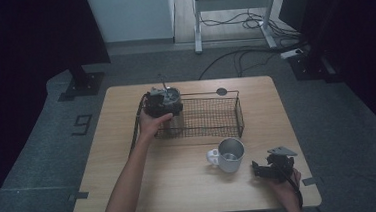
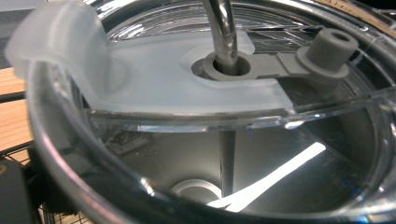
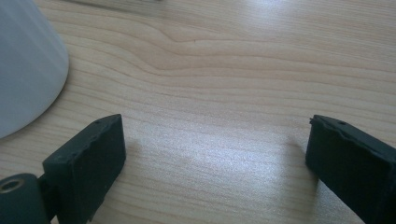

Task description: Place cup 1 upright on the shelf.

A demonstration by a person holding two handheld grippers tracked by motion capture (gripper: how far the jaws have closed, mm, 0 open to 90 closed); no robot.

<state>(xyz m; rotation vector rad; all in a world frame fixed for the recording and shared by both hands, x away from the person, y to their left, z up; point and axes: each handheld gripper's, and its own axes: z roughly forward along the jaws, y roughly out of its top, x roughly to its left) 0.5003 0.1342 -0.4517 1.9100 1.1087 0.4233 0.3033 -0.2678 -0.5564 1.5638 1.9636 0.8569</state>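
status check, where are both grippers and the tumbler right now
Left gripper at tumbler in wire basket, grip unclear. Right gripper open, empty, on table by white mug. Nothing blocking.

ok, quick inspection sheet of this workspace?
Surface: light wooden table.
Job's things: lidded steel tumbler with straw standing at the left end of the black wire basket; white-handled steel mug on the table.
Clutter: nothing seen.
Grippers: left gripper at the tumbler, grip unclear; right gripper open, resting beside the mug.
Cables: loose on the floor behind.
Surroundings: grey carpet, dark curtains.
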